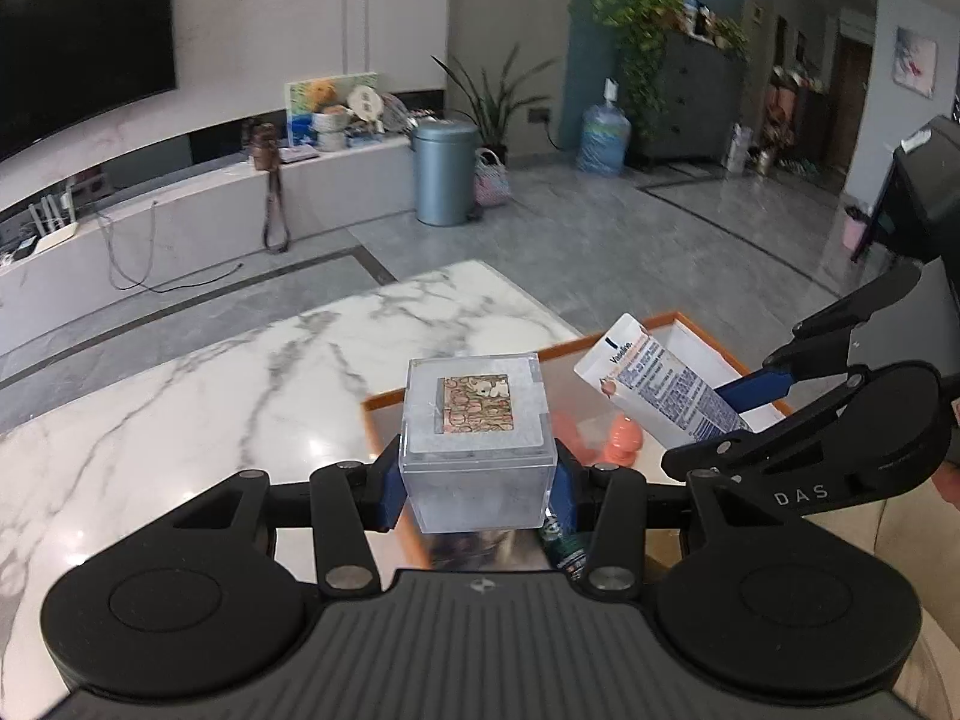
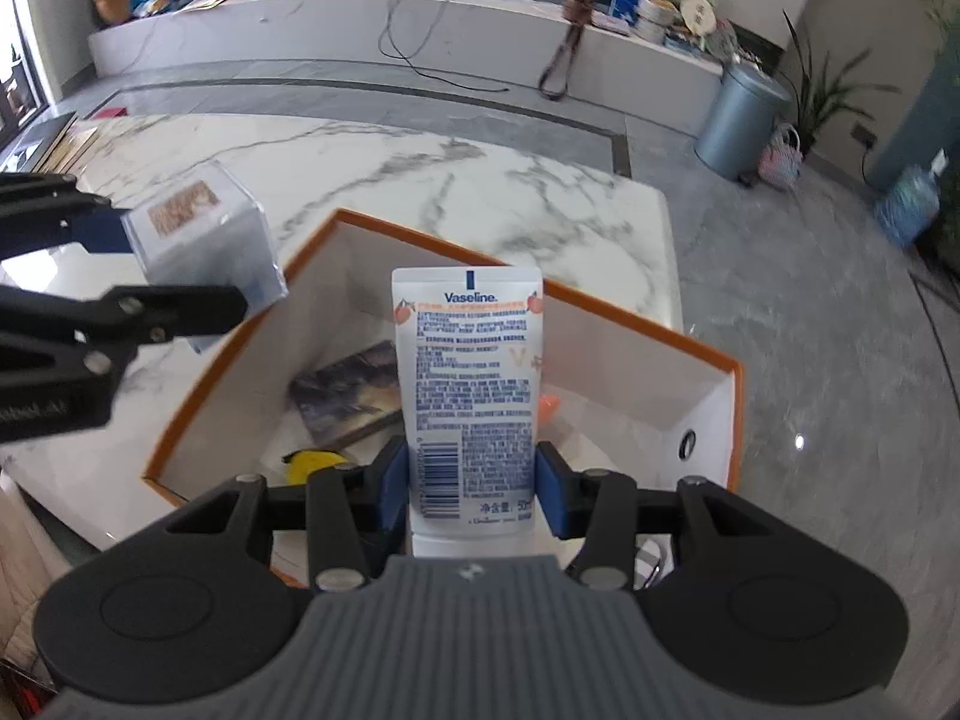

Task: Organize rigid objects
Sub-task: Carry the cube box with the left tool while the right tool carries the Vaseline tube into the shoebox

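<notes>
You see a glossy veined marble table (image 2: 480, 180), a clear hard-plastic cube (image 1: 477, 450) (frosted-looking faces), and a smooth printed plastic tube (image 2: 468, 396).

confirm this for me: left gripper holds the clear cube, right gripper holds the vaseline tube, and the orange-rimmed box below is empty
Not empty. The right wrist view shows the orange-rimmed box already holding a dark card and a yellow item. The rest stands: left gripper holds the clear cube, right gripper the Vaseline tube.

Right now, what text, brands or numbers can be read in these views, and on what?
"Vaseline" – on the white plastic lotion tube held in the right gripper.
"50" – near that tube's bottom edge, after Chinese characters.
"DAS" – on the right gripper's black body, in the left wrist view.
Tube's fine print and barcode digits: too small.
Clear plastic cube in the left gripper: picture only.
</notes>
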The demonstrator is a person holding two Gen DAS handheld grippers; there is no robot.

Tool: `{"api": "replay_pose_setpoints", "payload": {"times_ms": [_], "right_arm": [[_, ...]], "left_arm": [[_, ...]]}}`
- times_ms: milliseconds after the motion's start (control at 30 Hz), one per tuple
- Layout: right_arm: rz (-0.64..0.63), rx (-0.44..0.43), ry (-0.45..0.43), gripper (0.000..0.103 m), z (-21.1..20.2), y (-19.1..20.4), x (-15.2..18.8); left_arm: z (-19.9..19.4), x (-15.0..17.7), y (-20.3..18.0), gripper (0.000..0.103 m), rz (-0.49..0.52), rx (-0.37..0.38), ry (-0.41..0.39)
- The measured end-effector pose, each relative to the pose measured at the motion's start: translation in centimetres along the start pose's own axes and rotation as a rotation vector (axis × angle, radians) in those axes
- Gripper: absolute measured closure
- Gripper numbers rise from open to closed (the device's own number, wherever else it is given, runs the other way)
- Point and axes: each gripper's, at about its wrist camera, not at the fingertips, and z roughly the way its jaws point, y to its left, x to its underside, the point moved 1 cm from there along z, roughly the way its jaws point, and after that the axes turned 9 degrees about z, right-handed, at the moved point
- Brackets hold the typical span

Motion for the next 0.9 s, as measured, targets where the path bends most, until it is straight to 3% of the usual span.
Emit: {"api": "replay_pose_setpoints", "payload": {"times_ms": [433, 900], "right_arm": [[0.086, -0.181, 0.076, 0.058, 4.9, 0.1, 1.3], [0.043, -0.145, 0.090, 0.057, 6.7, 1.1, 2.8]], "left_arm": [[5.8, 2.5, -1.8, 0.050, 0.159, -0.034, 0.161], [7.4, 4.1, -3.7, 0.050, 0.299, -0.102, 0.201]]}}
